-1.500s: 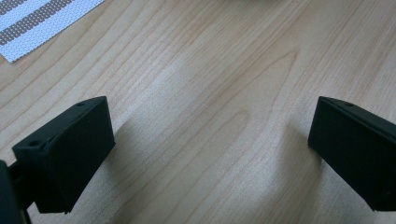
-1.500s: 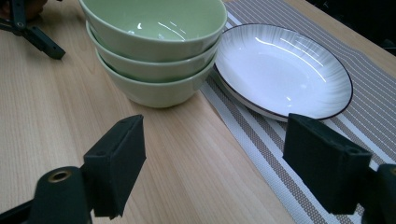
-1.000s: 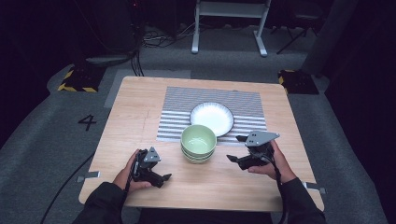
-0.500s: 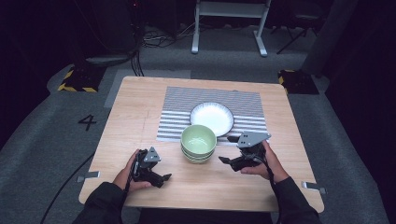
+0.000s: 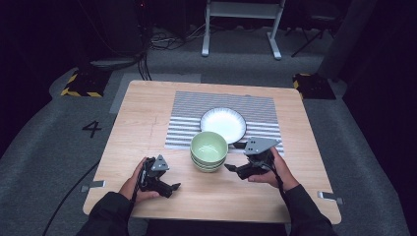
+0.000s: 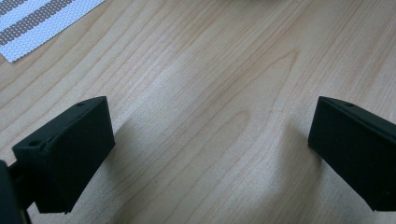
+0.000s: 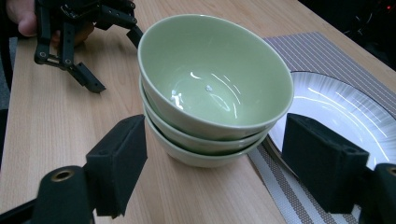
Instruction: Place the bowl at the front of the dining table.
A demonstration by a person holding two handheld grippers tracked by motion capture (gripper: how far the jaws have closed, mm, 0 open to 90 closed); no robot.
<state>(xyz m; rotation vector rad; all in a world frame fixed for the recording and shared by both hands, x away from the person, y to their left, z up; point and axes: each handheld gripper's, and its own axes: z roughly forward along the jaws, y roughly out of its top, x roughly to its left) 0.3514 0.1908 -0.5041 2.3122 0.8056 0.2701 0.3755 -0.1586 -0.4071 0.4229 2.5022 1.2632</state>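
A stack of three pale green bowls (image 5: 209,150) (image 7: 215,93) stands on the wooden table at the near edge of a grey striped placemat (image 5: 187,118). Behind it on the mat lies a white plate (image 5: 223,124) (image 7: 336,112). My right gripper (image 5: 234,157) (image 7: 215,158) is open, just right of the stack, with one jaw on each side of the lowest bowls and not touching them. My left gripper (image 5: 169,184) (image 6: 210,135) rests open over bare wood, left of the bowls, with nothing between its jaws. It also appears beyond the bowls as the far gripper (image 7: 79,37).
A corner of the placemat (image 6: 37,23) shows at the top left of the left gripper view. The table's near edge (image 5: 211,214) lies close under both hands. Bare wood (image 5: 142,123) spreads left of the mat. A white stand (image 5: 241,24) sits on the floor behind.
My right gripper has moved left and slightly nearer, up to the bowl stack. The left gripper has stayed where it was.
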